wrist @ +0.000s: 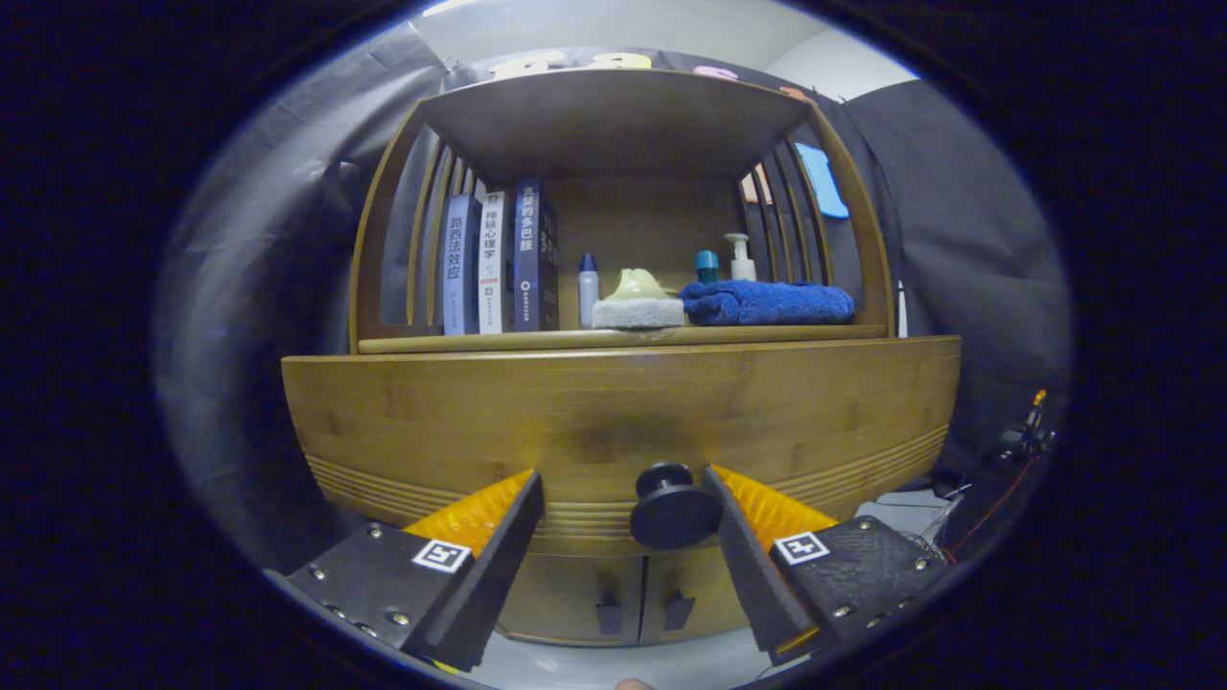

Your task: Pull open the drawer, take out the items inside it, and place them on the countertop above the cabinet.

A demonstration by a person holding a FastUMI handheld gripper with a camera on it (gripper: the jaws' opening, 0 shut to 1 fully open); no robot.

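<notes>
Fingers [757, 565] spread wide apart, nothing pinched. Gripper [623, 565] loose, with the round drawer knob [674, 506] sitting in the gap, closer to the finger at 3 o'clock and maybe just brushing it; hard to tell for sure.

Drawer [623, 412] front flat against the cabinet, looks shut, with the inside hidden. Can't see what is in it.

Up at 12 o'clock from the knob, on the countertop [623, 338]: a blue towel [767, 302], a grey sponge [637, 313] with a pale green thing on it, small bottles [588, 287], and three books [498, 264] standing at 11 o'clock. Down at 6 o'clock, two little cabinet doors [642, 594], closed.

Fits two stories: drawer waiting to be pulled, or drawer emptied onto the countertop and pushed back. No way to know which.
</notes>
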